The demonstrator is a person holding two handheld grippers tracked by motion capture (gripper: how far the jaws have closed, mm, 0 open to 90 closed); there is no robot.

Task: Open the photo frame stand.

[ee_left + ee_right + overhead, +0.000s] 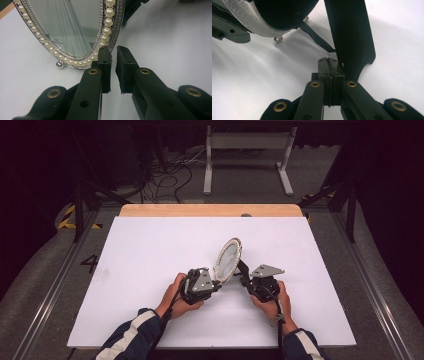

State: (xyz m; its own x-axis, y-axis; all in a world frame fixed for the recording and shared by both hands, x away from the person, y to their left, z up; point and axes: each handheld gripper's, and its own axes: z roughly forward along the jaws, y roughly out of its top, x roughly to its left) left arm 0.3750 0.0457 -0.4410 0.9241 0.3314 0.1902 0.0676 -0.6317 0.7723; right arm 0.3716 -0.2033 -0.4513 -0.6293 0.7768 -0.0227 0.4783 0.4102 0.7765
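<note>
From above, an oval mirror (pixel 228 259) stood tilted near the middle of the white table (pixel 150 250), between two hands. The left gripper (pixel 214 285) pointed at its lower rim.

In the left gripper view, its jaws stood slightly apart, gripping nothing, just beside the pearl frame (pixel 108 22).

In the right gripper view, the right gripper (pixel 329 62) was clenched shut beside the mirror's black back stand (pixel 352 35).

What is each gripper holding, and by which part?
Nothing is plainly held. The left gripper has its jaws apart at the lower rim of the pearl frame, not clamping it; the right gripper has its jaws shut beside the stand.
</note>
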